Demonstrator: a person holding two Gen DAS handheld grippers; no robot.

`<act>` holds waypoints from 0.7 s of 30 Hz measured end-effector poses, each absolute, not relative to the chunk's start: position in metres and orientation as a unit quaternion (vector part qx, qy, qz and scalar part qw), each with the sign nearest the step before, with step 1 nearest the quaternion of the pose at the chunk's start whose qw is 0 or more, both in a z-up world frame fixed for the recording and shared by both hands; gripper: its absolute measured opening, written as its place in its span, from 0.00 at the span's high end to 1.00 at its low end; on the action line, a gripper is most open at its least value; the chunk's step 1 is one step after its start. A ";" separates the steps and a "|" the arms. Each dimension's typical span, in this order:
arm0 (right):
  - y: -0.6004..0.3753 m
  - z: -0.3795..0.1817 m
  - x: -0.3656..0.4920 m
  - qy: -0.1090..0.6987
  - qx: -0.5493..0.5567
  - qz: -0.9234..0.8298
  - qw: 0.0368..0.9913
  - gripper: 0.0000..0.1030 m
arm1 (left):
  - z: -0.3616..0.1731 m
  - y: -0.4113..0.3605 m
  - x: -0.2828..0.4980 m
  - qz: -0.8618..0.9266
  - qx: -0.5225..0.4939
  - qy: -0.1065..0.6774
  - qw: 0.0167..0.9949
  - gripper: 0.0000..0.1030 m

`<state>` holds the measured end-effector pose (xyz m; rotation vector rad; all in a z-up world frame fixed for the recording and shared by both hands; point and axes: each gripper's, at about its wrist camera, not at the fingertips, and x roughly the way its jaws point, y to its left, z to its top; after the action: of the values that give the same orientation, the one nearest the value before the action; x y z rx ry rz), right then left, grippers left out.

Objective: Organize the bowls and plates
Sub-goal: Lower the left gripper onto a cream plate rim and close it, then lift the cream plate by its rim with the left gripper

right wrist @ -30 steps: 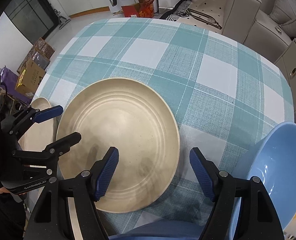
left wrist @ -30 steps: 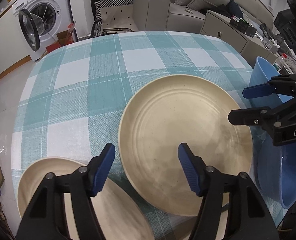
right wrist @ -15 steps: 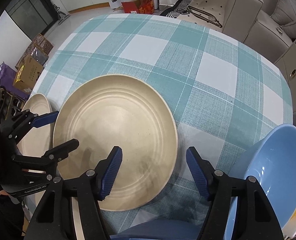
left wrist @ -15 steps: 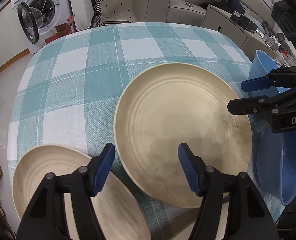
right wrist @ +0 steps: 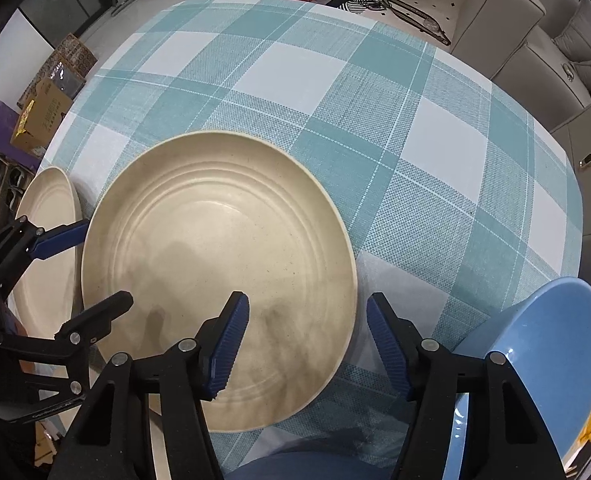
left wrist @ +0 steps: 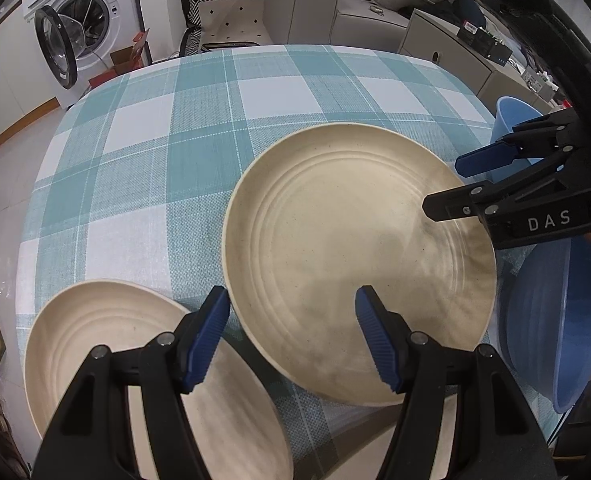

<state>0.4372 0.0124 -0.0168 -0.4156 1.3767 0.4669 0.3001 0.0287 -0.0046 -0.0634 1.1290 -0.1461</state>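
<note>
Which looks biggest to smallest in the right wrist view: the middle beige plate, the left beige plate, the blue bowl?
1. Middle round beige plate.
2. Blue bowl, cropped and nearer, so unsure.
3. Left beige plate, partly hidden.

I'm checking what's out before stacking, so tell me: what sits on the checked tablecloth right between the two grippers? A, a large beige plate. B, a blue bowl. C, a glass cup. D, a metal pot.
A: the large beige plate lies flat on the checked tablecloth, with the left gripper over one edge and the right gripper over the opposite edge, neither touching it.
</note>
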 end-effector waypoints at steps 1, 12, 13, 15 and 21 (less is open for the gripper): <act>0.013 -0.017 0.437 0.623 -0.188 0.213 0.729 0.39 | -0.005 0.029 0.300 -0.069 -0.031 0.534 0.842 0.37; 0.026 -0.026 0.434 0.628 -0.211 0.212 0.718 0.44 | -0.005 0.029 0.300 -0.064 -0.033 0.532 0.844 0.42; 0.026 -0.026 0.434 0.628 -0.212 0.211 0.718 0.45 | -0.005 0.030 0.300 -0.060 -0.032 0.532 0.844 0.47; 0.026 -0.027 0.434 0.626 -0.212 0.208 0.720 0.48 | -0.004 0.033 0.300 -0.055 -0.033 0.531 0.845 0.55; 0.024 -0.026 0.432 0.616 -0.224 0.197 0.729 0.68 | -0.005 0.040 0.300 -0.045 -0.043 0.524 0.849 0.66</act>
<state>0.4318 0.0243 -0.0265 -0.4937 1.3564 0.4334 0.2995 0.0398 -0.0051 -0.0913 1.1050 -0.0950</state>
